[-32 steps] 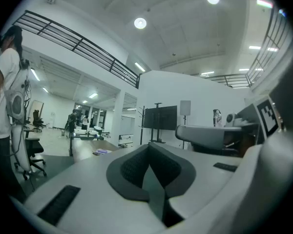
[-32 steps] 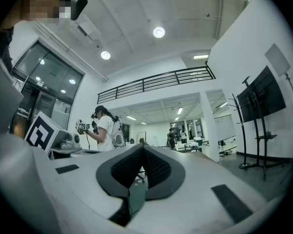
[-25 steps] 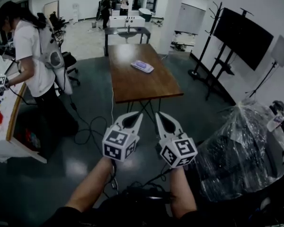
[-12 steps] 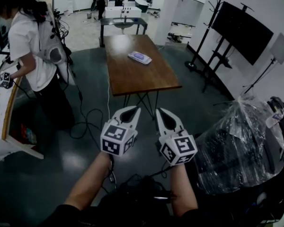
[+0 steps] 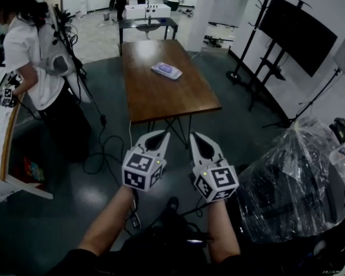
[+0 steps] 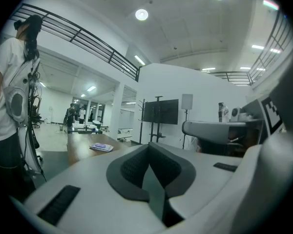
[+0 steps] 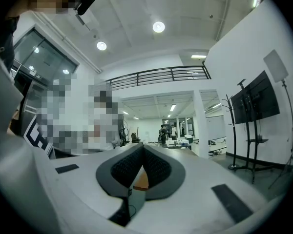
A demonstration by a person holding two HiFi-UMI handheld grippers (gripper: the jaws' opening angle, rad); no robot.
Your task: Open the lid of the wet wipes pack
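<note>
The wet wipes pack (image 5: 166, 71), white with a purple lid, lies flat on the far half of a brown wooden table (image 5: 178, 99). In the left gripper view the pack (image 6: 101, 147) shows small and far off, left of the jaws. My left gripper (image 5: 161, 135) and right gripper (image 5: 196, 137) hang side by side over the dark floor, short of the table's near edge. Both point at the table. Each has its jaws shut with nothing between them, the left gripper (image 6: 149, 148) and the right gripper (image 7: 142, 148) alike.
A person in a white shirt (image 5: 30, 53) stands at the left beside a white table (image 5: 10, 134). Cables (image 5: 106, 148) trail over the floor before the wooden table. A plastic-wrapped bulk (image 5: 293, 180) sits at the right, a screen on a stand (image 5: 296, 34) behind it.
The wooden table and the pack have come nearer and lower in the head view. Both grippers stay shut and side by side. The person at the left has shifted towards the frame's edge.
</note>
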